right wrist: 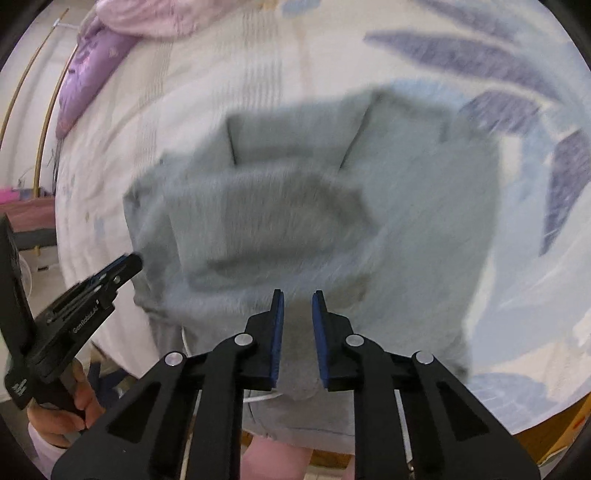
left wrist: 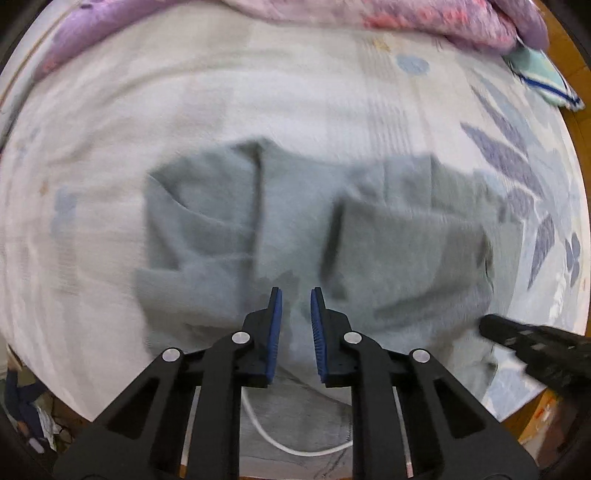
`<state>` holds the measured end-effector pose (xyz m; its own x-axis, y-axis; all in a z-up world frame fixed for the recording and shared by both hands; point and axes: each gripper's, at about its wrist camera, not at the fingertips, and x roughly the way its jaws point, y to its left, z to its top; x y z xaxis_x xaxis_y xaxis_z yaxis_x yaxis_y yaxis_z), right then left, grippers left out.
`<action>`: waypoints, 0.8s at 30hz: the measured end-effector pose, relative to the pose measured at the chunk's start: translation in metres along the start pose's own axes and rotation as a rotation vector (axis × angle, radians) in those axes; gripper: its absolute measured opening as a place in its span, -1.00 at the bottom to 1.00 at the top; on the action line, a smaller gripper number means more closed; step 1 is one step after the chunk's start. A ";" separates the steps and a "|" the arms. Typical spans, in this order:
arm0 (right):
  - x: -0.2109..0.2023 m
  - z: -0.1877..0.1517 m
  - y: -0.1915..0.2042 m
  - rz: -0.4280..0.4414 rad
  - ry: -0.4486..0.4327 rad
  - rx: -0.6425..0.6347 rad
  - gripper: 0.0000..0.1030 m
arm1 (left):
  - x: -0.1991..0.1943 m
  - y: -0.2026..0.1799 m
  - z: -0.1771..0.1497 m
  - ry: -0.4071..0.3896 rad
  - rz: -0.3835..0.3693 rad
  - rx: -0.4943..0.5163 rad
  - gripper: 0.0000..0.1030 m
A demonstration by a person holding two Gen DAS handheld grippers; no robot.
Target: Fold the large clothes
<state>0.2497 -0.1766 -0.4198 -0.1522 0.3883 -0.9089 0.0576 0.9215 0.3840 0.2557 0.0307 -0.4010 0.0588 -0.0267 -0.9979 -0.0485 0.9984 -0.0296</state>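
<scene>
1. We see the grey sweatshirt (left wrist: pixel 314 229) lying partly folded on the bed (left wrist: pixel 110 122), just beyond both tools.
2. Our left tool (left wrist: pixel 296 295) and right tool (right wrist: pixel 298 297) stand slightly parted, gripping nothing.

My left wrist camera looks almost straight down past its own fingers onto the grey garment (left wrist: pixel 295 229) spread on the bedsheet (left wrist: pixel 110 129), fairly close. My right wrist camera tilts steeply down from the garment's right (blurred too), a little nearer. Both share the garment, the sheet and the pink quilt (left wrist: pixel 406 18) at the far edge.
</scene>
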 end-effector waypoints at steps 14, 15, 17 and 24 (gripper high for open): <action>0.078 -0.047 -0.009 -0.036 0.169 0.020 -0.81 | 0.065 -0.015 -0.054 0.157 0.002 -0.009 -0.71; 0.087 -0.047 -0.011 -0.022 0.153 0.023 -0.84 | 0.076 -0.016 -0.055 0.161 0.012 0.001 -0.71; 0.079 -0.041 -0.010 -0.033 0.198 0.073 -0.85 | 0.075 -0.022 -0.046 0.186 0.045 0.023 -0.75; -0.022 0.009 0.002 0.140 -0.019 0.084 -0.77 | 0.006 -0.012 -0.011 0.037 -0.027 -0.052 -0.77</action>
<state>0.2616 -0.1836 -0.4001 -0.1179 0.5120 -0.8509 0.1595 0.8555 0.4926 0.2458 0.0185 -0.4068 0.0242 -0.0567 -0.9981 -0.0989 0.9934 -0.0589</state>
